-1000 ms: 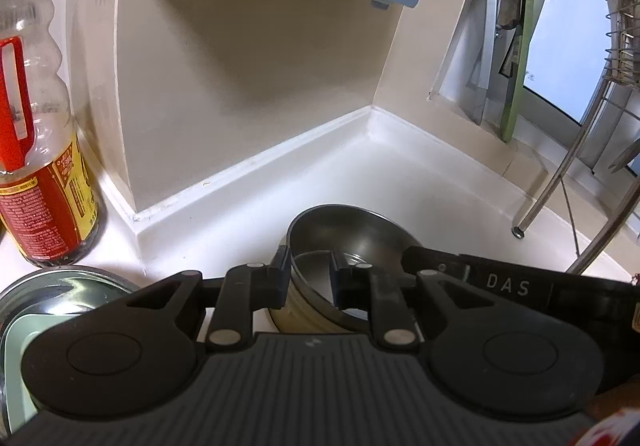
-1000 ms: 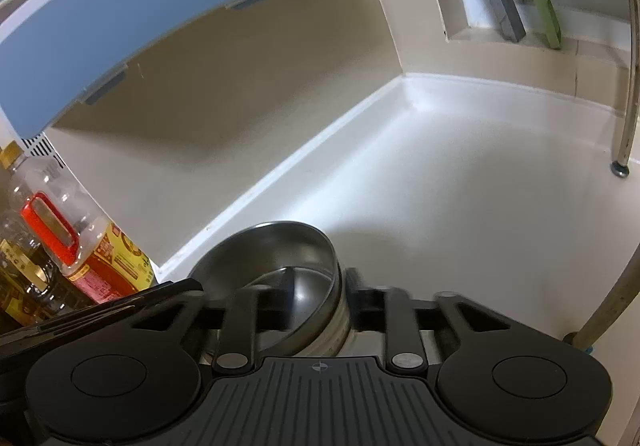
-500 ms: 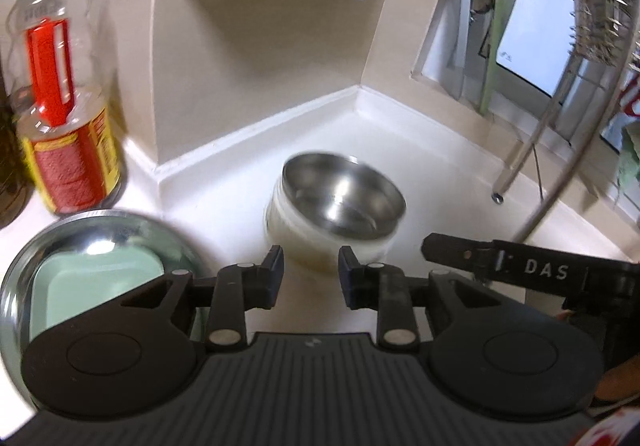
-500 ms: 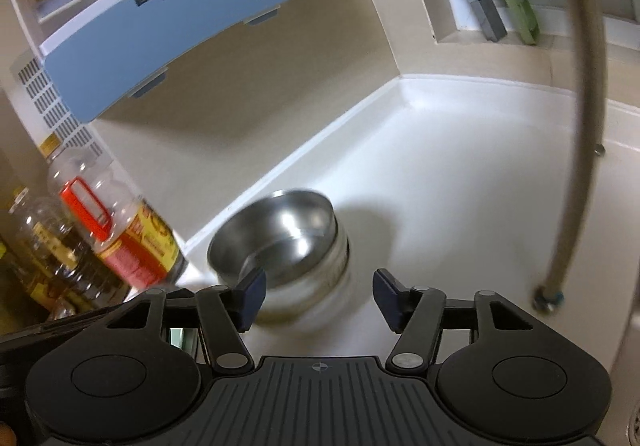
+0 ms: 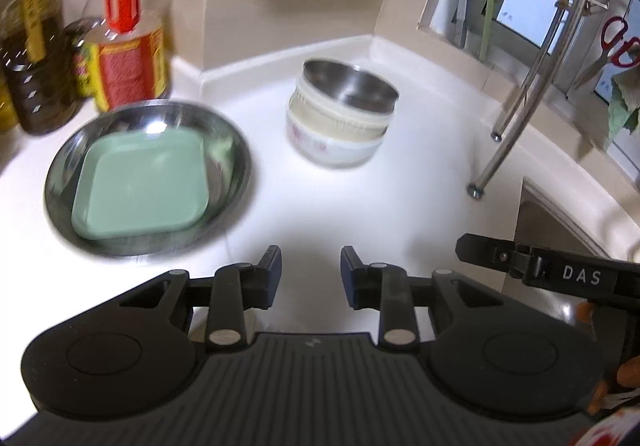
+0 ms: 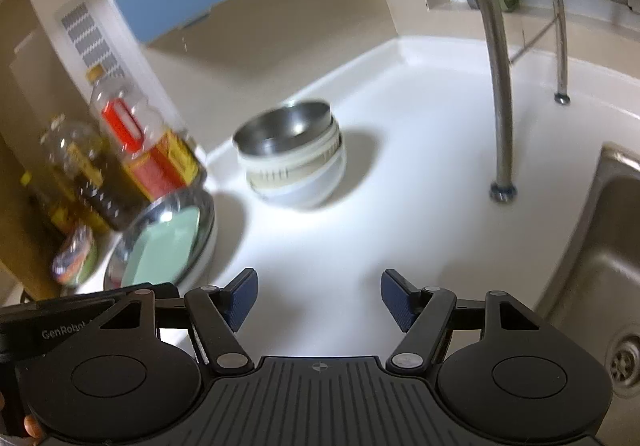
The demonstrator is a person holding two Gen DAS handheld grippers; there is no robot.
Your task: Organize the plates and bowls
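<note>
The white desk point(image 5: 328, 206) is seen in both wrist views, with a steel sink point(image 6: 600, 246) at its right edge. On the desk's left part a round shiny steel plate point(image 5: 236, 150) is set, and a pale green square plastic plate point(image 5: 144, 182) is laid inside it. Near the back corner a nested stack of bowls point(image 5: 340, 114) is stood: a steel bowl on top, a cream ribbed one under it, a white one at the bottom. The stack is apart from the steel plate and upright. Oil bottles with red and yellow labels point(image 5: 128, 62) are crowded just behind the plate.

The left tool point(image 5: 310, 272) is released, its jaws having just been opening, narrow gap, nothing between them. The right tool point(image 6: 316, 296) is released wider, jaws also just opened, nothing held. Both are well short of the stack, over bare desk.

Stacking looks done for these pieces; the step is judged to be a pull-back toward whatever is fetched next. Tools should be drawn off along the clear middle of the desk, kept away from the bottles and the rack legs point(image 6: 500, 86) on the right, so the stack is not knocked. Frames are blurred at the left, so detail there is uncertain.
</note>
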